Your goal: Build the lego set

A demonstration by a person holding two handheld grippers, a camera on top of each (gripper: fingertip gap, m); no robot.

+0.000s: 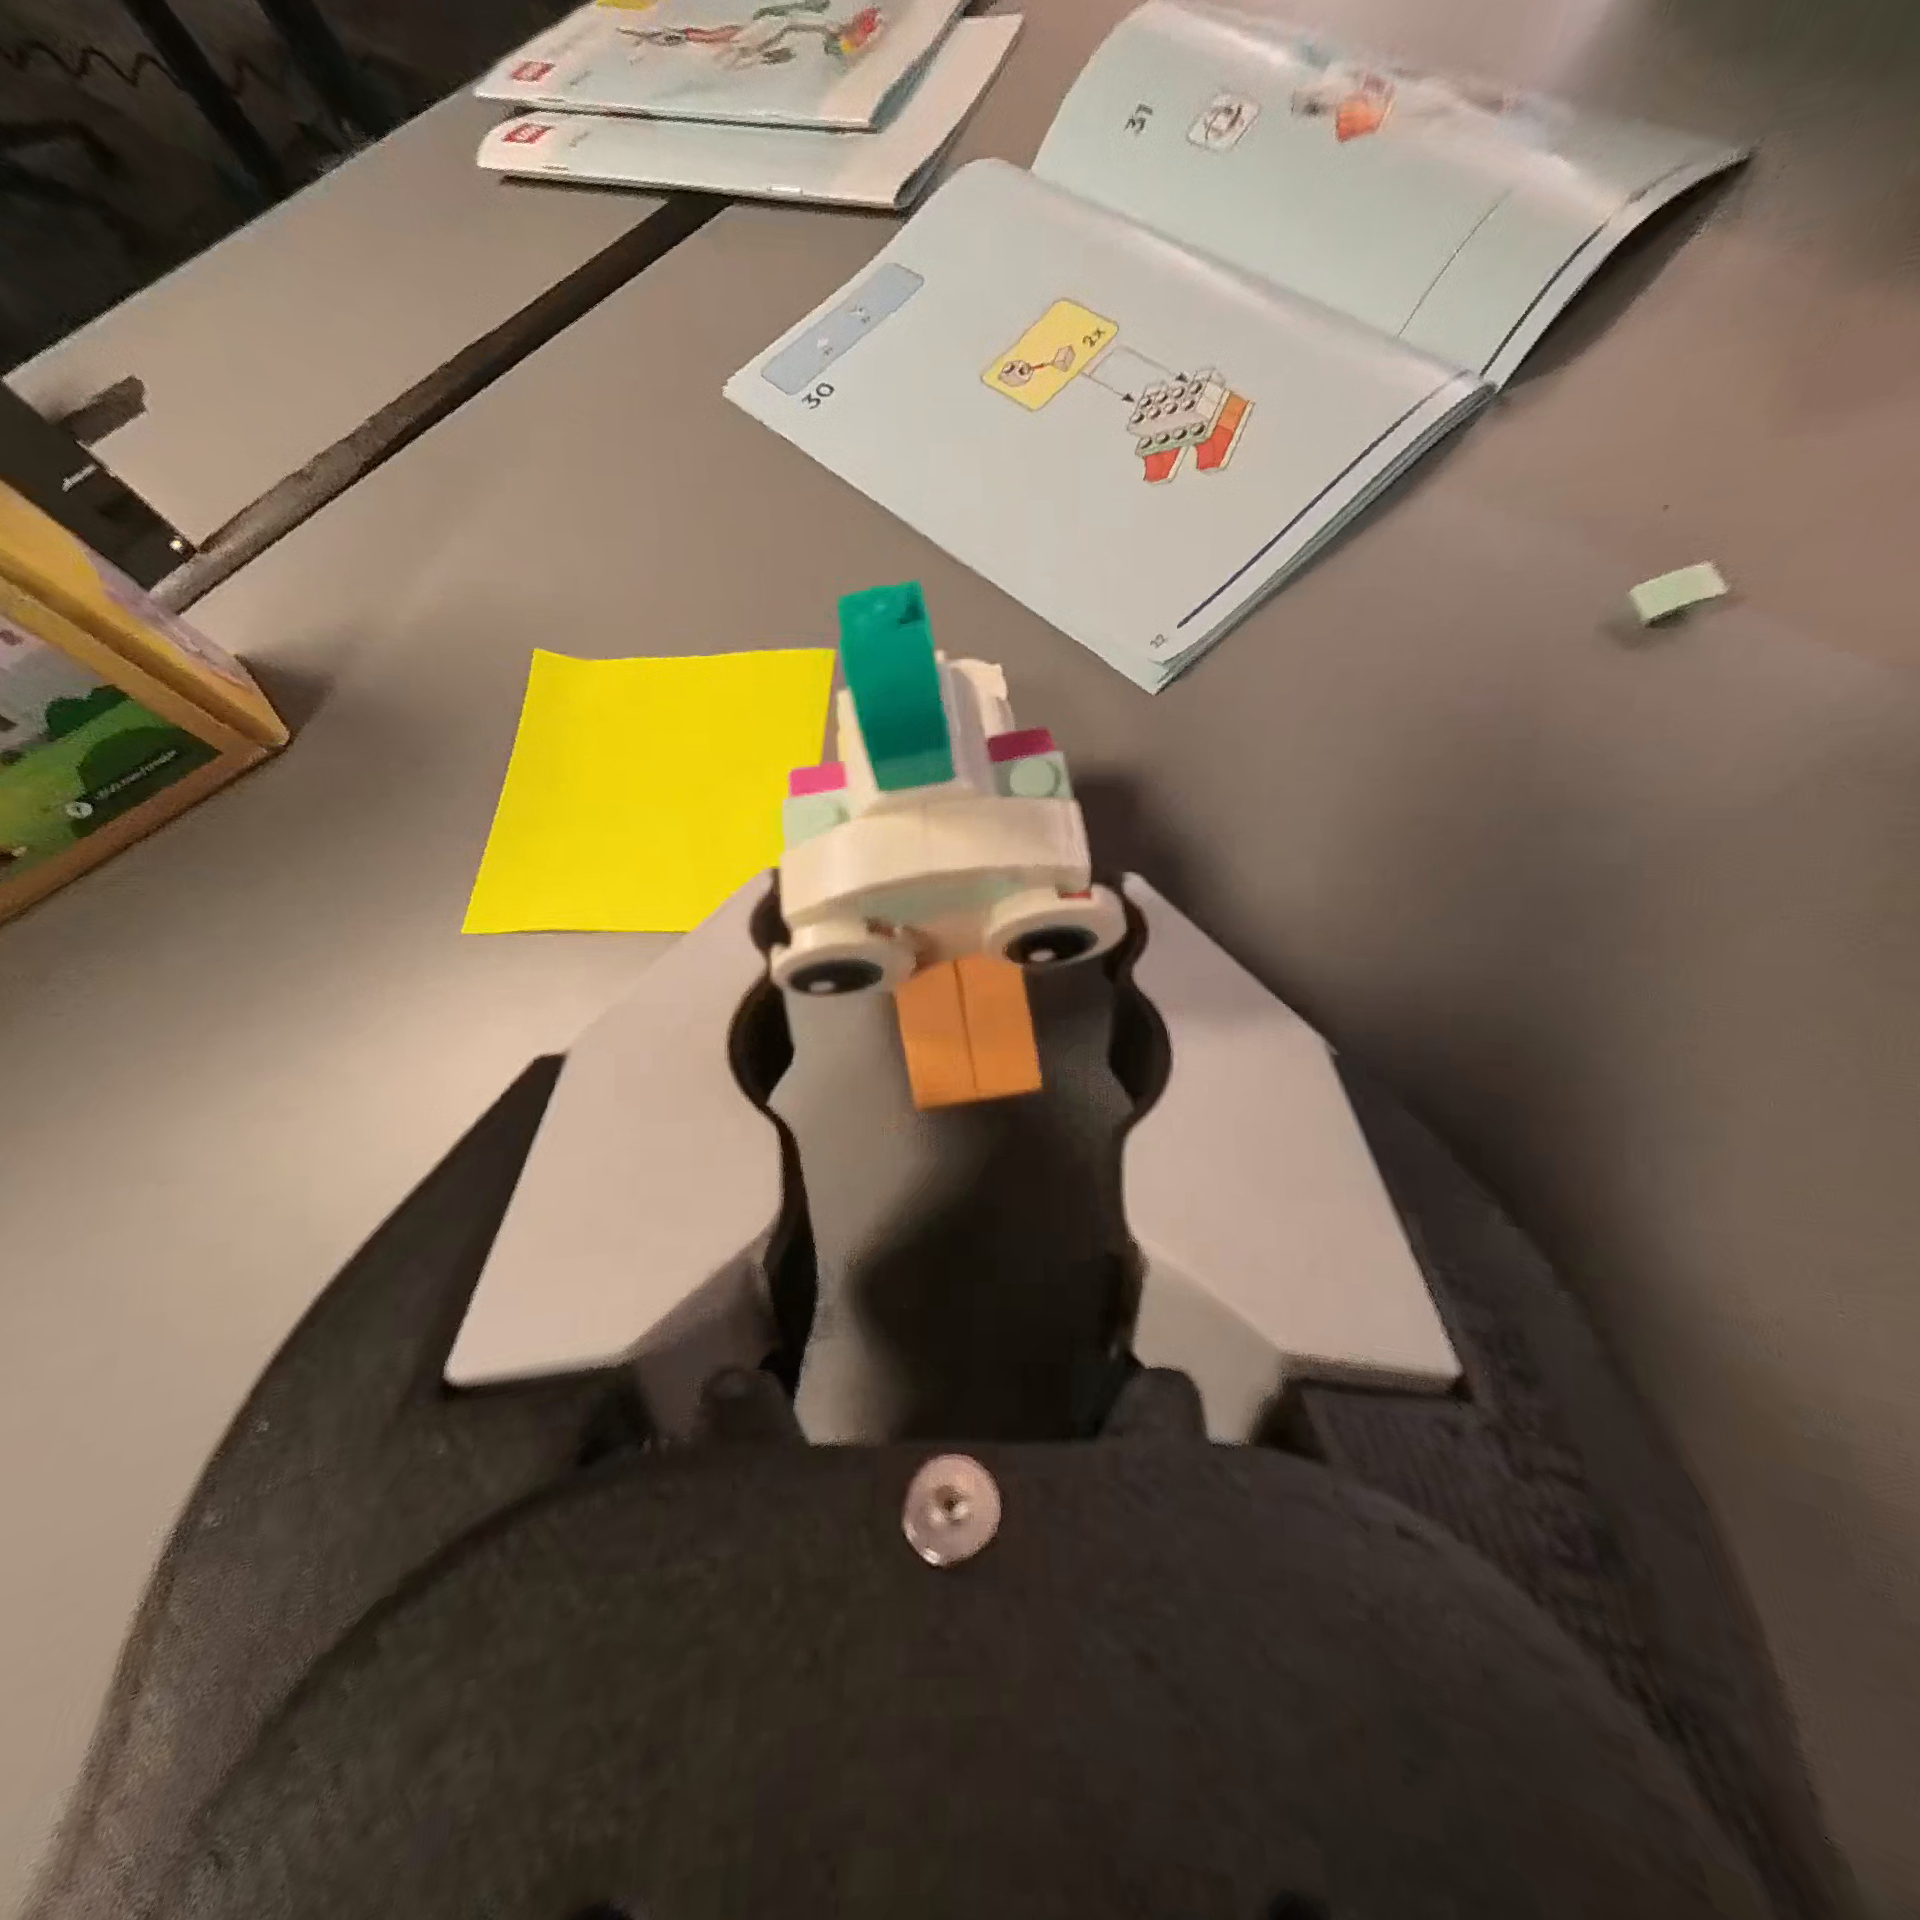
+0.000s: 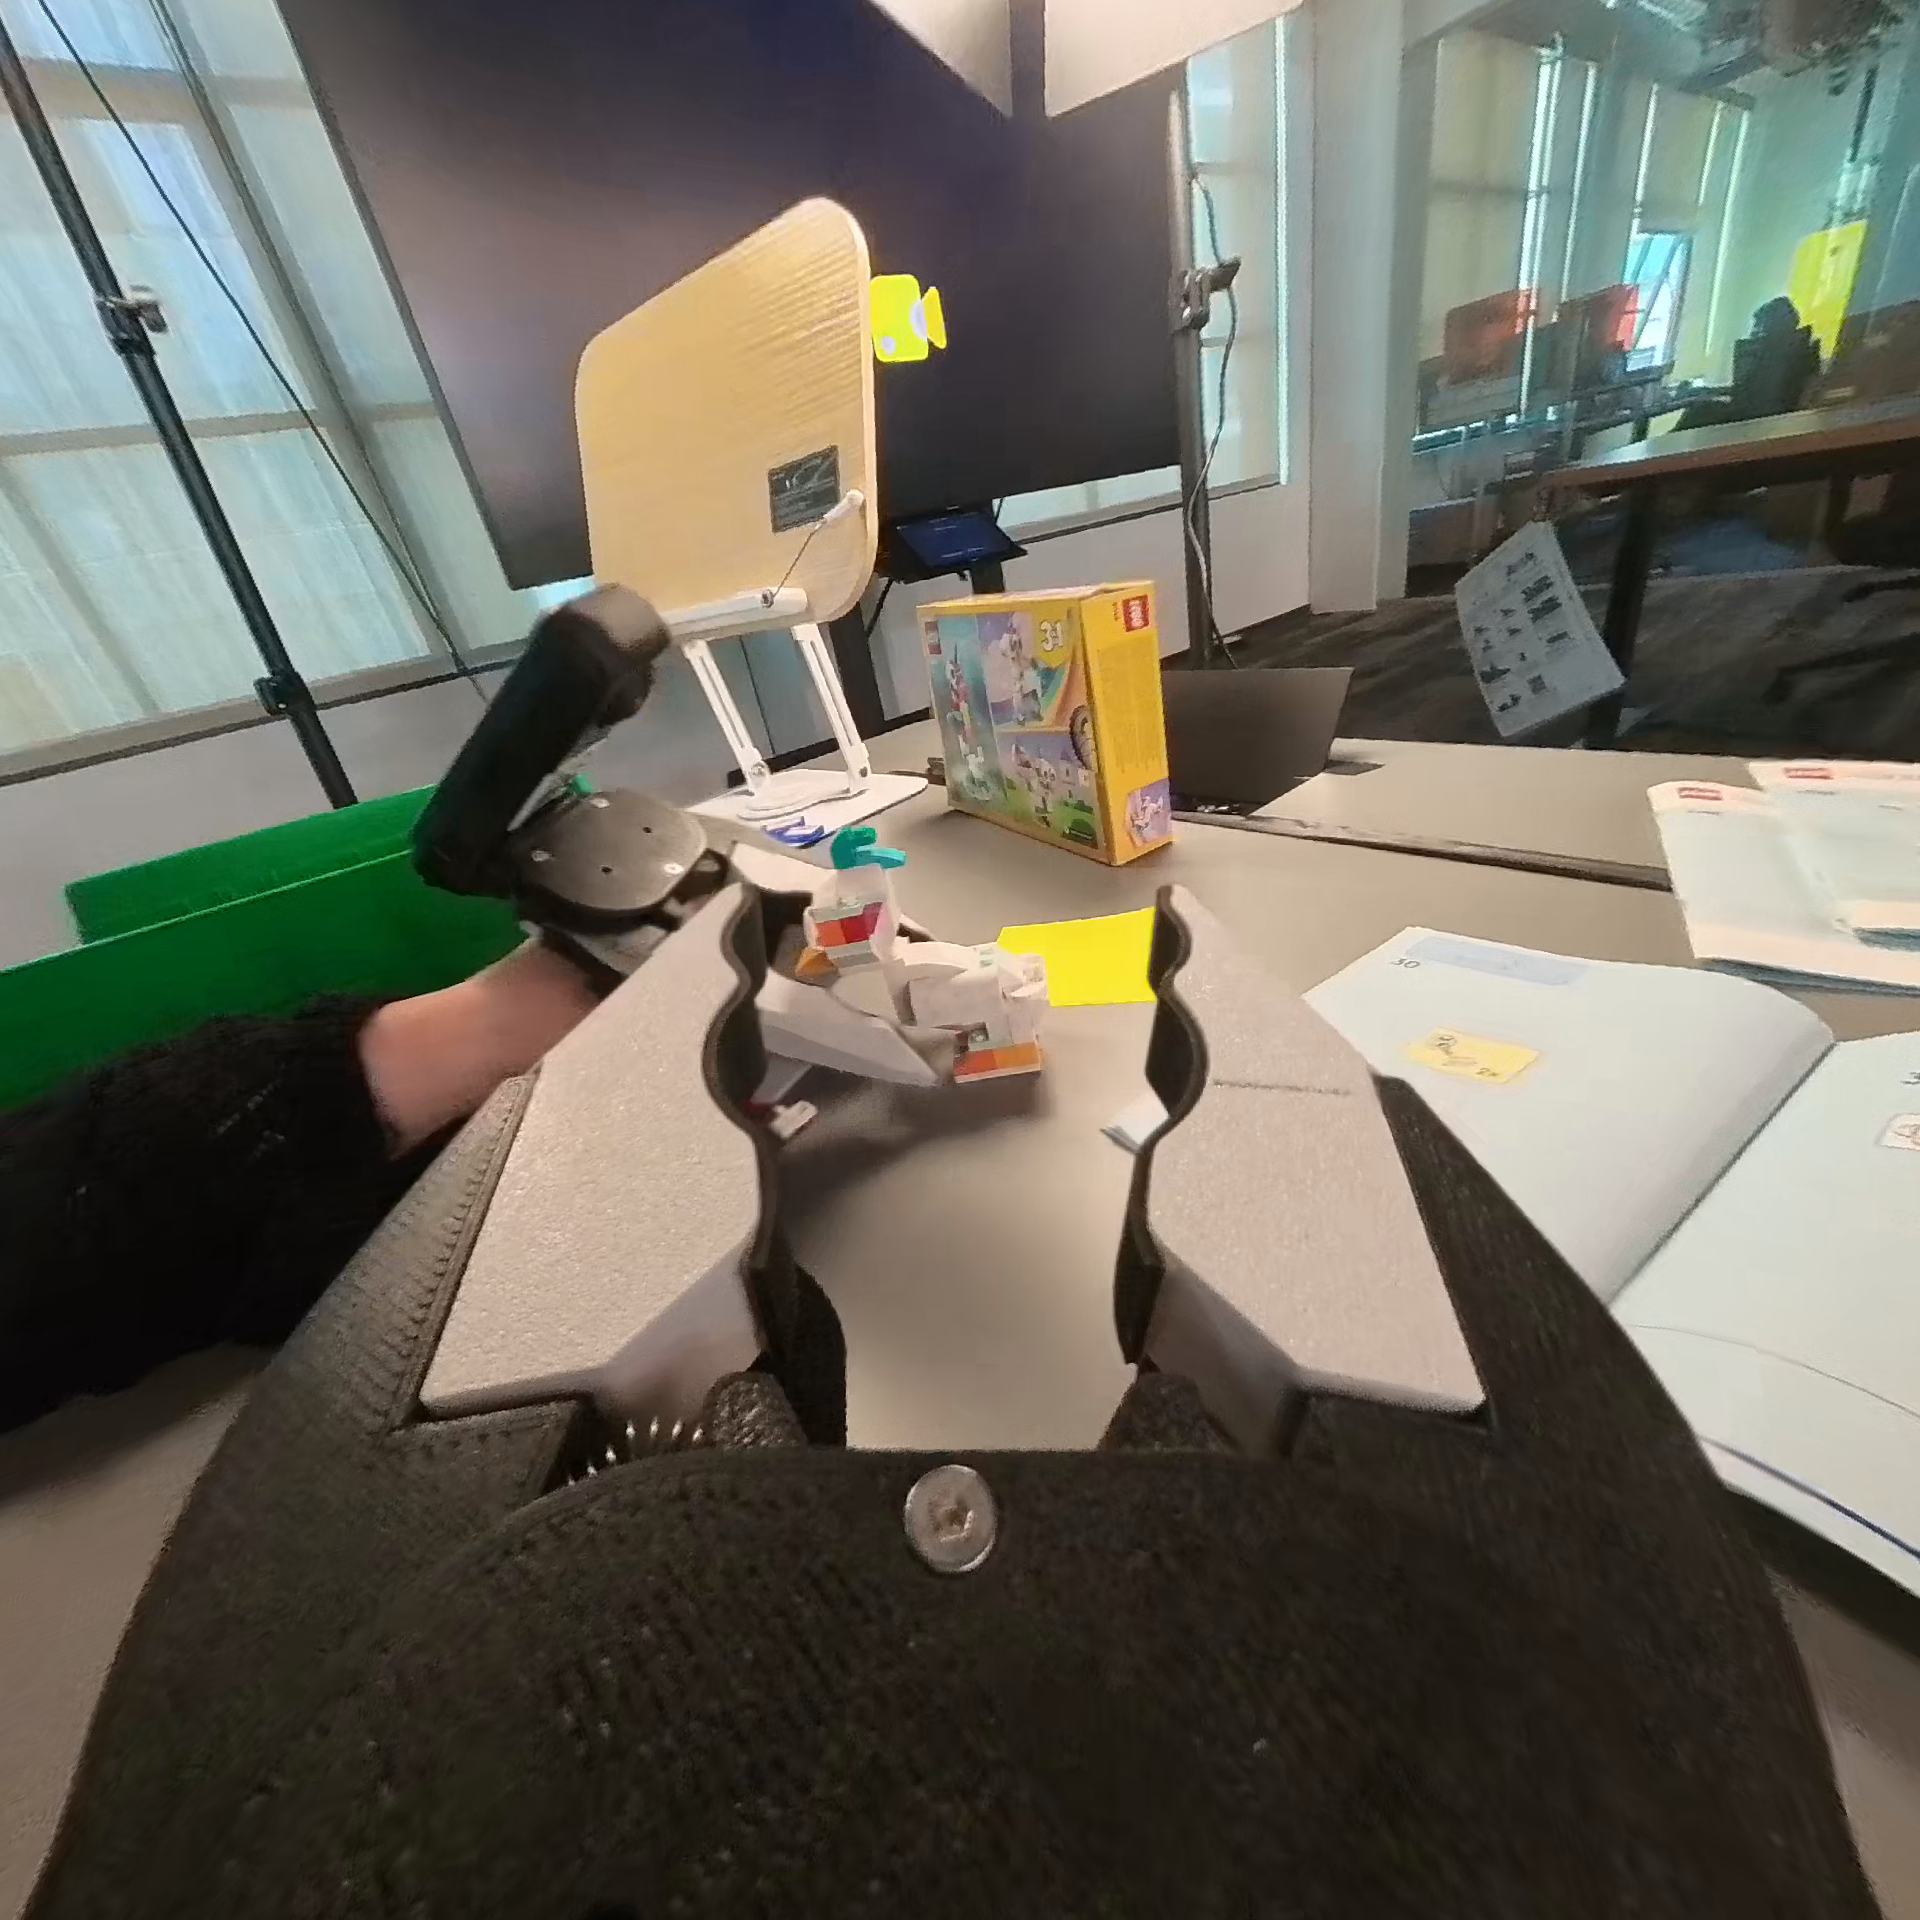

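Observation:
My left gripper (image 1: 951, 920) is shut on a small white lego bird model (image 1: 930, 842) with a teal crest, two round eyes and an orange beak, held just above the grey table (image 1: 1455, 935). In the right wrist view the same model (image 2: 914, 987) shows side-on in the left gripper's fingers (image 2: 842, 1039), with orange feet at its base. My right gripper (image 2: 956, 935) is open and empty, a short way in front of the model and pointing at it. A loose pale green piece (image 1: 1675, 597) lies on the table to the right.
An open instruction booklet (image 1: 1143, 395) (image 2: 1558, 1122) lies to the right. A yellow note (image 1: 644, 790) (image 2: 1086, 956) lies behind the model. The yellow set box (image 2: 1049, 717) (image 1: 94, 748), closed booklets (image 1: 727, 94) (image 2: 1818, 862), a tablet stand (image 2: 727, 416) and a green bin (image 2: 260, 904) stand around. The gap from one gripper's tips to the other's is roughly 15 centimetres. The loose pale green piece (image 1: 1675, 597) is about 12 centimetres from my right fingertips.

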